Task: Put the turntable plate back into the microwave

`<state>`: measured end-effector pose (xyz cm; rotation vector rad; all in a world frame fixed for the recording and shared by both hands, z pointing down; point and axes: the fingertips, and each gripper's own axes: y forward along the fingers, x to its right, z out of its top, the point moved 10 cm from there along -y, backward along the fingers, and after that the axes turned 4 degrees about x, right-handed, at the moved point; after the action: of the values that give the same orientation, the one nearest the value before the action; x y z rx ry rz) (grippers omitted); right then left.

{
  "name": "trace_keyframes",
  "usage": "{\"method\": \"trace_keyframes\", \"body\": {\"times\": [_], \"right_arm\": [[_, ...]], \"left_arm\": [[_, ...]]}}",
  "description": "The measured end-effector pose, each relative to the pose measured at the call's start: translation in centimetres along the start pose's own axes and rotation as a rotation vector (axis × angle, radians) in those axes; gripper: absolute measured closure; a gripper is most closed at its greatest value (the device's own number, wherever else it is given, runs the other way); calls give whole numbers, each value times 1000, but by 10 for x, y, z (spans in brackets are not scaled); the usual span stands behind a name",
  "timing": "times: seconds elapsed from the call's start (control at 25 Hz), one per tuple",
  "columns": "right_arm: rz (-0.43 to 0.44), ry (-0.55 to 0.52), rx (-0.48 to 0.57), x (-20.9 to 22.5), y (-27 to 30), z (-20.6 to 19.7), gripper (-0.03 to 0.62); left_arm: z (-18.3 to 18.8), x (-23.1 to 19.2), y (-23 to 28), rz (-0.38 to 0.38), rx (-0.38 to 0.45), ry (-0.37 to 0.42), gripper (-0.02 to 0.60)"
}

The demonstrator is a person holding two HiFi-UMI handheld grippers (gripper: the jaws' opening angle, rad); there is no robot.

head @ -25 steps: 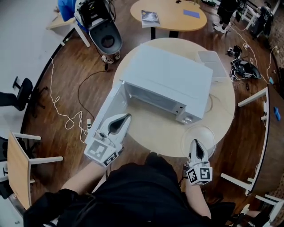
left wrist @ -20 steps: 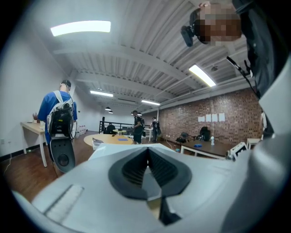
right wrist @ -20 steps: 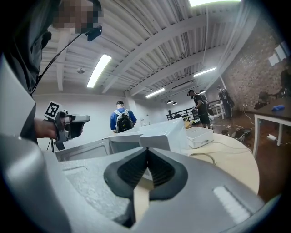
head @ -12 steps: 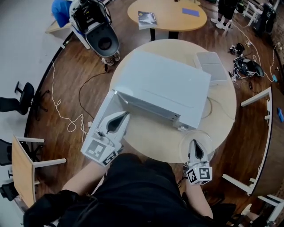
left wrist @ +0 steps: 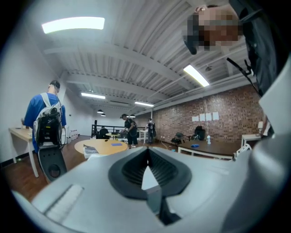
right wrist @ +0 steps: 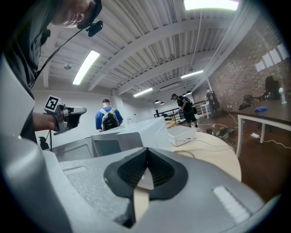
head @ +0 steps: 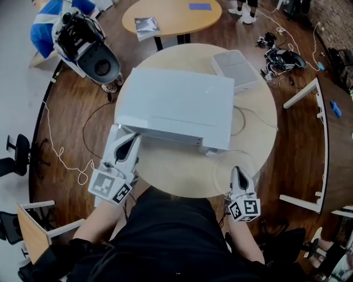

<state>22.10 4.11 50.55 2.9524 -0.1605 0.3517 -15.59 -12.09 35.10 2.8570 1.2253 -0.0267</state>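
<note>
The right gripper is clenched, its jaws pressed together on the near rim of the turntable plate. The left gripper is clenched too, its tips meeting, with only a pale wedge of the surface below showing through the gap behind them.

The plate is clear glass. It reaches away from the right gripper toward the far side, over the near right part of the round table, just inside its edge. It is outside the microwave, near that oven's near right corner but apart from it.

The microwave sits in the middle of the table with its front toward the person, and its door stands open at the left. The left gripper hangs over that door at the microwave's near left corner. It is well apart from the plate, with the oven's front between the two grippers. In the right gripper view the left gripper's tips show free above the door's top edge.

On the far right of the table lies a flat white box with a cable running from it. Beyond stands a second round table bearing a book. At the far left is a person in a blue top wearing a backpack.
</note>
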Motion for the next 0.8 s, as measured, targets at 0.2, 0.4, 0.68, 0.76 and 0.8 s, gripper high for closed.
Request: {"method": "trace_keyframes", "body": {"times": [0.2, 0.4, 0.68, 0.76, 0.8], "right_arm": [[-154, 150, 28, 16, -14, -11, 594], [-191, 155, -19, 33, -22, -30, 594], [-376, 204, 4, 33, -63, -48, 552], [-429, 212, 10, 34, -70, -58, 501], [-448, 216, 8, 34, -69, -63, 459]], "left_arm": [[12, -12, 19, -99, 4, 4, 578], [37, -27, 30, -158, 43, 45, 578], [27, -42, 30, -197, -7, 9, 578], [28, -40, 35, -229, -18, -2, 578], [27, -41, 35, -233, -21, -9, 578]]}}
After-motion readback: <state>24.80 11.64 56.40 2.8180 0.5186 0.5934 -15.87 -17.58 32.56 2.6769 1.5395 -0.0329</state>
